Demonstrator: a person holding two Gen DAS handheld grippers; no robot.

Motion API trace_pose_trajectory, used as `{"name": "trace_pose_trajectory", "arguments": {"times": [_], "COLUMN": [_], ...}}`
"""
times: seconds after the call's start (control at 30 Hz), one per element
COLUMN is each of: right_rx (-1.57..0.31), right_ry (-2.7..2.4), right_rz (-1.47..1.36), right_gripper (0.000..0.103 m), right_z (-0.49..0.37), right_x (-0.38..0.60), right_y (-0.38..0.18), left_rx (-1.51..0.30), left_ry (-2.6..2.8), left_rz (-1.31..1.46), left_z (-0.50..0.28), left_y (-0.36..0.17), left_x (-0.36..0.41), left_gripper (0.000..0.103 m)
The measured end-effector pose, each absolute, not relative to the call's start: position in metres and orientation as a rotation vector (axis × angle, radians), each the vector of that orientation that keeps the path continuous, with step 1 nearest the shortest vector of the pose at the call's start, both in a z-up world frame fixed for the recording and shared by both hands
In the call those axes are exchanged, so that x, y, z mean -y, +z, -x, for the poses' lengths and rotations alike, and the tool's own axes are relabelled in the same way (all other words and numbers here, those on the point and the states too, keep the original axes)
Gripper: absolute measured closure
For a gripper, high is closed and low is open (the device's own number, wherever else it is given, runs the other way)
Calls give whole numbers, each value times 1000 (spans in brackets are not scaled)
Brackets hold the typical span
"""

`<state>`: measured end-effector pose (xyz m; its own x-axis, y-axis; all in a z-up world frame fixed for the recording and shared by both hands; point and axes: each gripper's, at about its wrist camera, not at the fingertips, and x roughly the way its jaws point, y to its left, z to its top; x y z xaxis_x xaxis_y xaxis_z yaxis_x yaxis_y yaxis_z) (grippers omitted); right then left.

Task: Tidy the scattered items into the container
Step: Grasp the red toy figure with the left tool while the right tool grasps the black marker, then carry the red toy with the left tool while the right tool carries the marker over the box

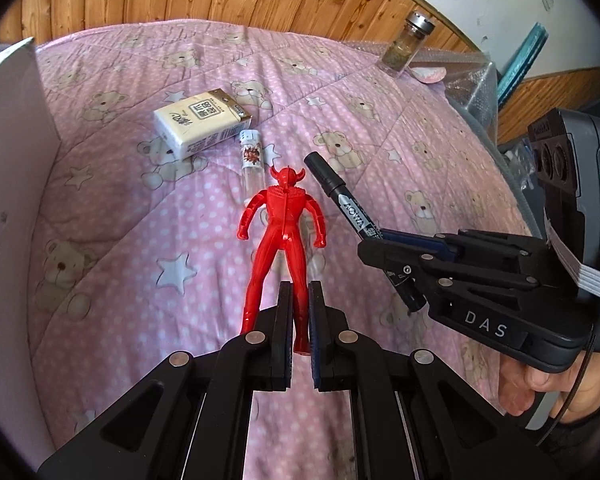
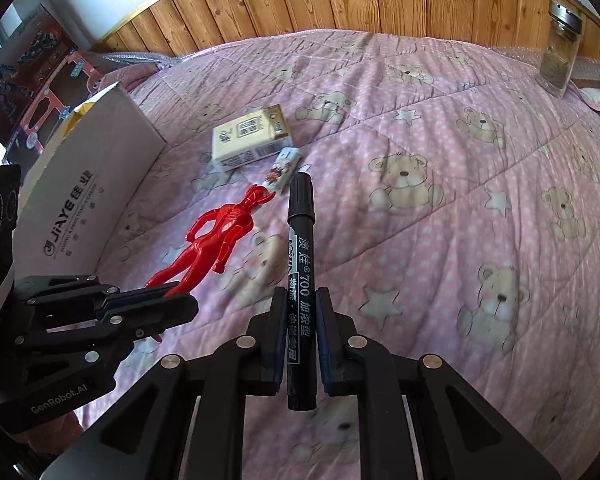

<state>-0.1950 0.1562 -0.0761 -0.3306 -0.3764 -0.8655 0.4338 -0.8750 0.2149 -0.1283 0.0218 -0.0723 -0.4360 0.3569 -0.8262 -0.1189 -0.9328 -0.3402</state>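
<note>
Two items are already clamped, one per gripper. The red toy figure (image 1: 282,224) hangs by one leg between the pads of the left gripper (image 1: 300,320), its horned head pointing away over the pink bear-print quilt (image 1: 400,128). The black marker (image 2: 300,276) sits lengthwise between the closed fingers of the right gripper (image 2: 299,320), cap end forward.

Risk with the figure: the grip is on a single thin leg, low on the body, so most of its weight sits beyond the pads — a quick swing toward the white cardboard box (image 2: 88,184) could pivot it or let it slip out short of the opening.

Risk with the marker: its smooth round barrel lies along the fingers rather than across them, so tilting the gripper steeply downward may let it slide forward and drop onto the quilt.

Both grippers are close together — the marker tip is near the figure's shoulder in the left wrist view — so crossing paths toward the box at the left could knock one load with the other.

On the quilt, the tissue pack (image 1: 202,126) and the small lighter (image 1: 251,160) just beside it lie unpicked; a glass spice jar (image 1: 406,44) stands at the far edge.
</note>
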Motion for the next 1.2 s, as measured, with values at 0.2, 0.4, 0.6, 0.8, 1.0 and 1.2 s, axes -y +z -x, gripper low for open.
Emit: {"name": "trace_pose_trajectory", "arguments": {"times": [0.2, 0.4, 0.6, 0.8, 1.0, 1.2], "right_rx": [-43, -41, -47, -53, -68, -83], "right_ry": [-2211, -2196, -2190, -2195, -2195, -2192], "right_rz": [-1419, -1416, -1406, -1386, -1354, -1325], "right_gripper": [89, 89, 88, 88, 88, 88], "right_z": [157, 127, 100, 79, 58, 40], "right_x": [-147, -135, -124, -116, -104, -94], "right_y": [-69, -63, -56, -44, -29, -16], "left_rx": [323, 307, 329, 352, 378, 407], "left_ry": [2443, 2449, 2458, 2478, 2486, 2499], "left_rz": [1470, 1477, 1462, 1424, 1384, 1346], "left_z": [97, 70, 47, 26, 6, -13], "left_y": [-56, -47, -35, -19, -5, 9], "left_x": [-14, -10, 2, 15, 24, 34], "left_gripper": [96, 96, 96, 96, 96, 96]}}
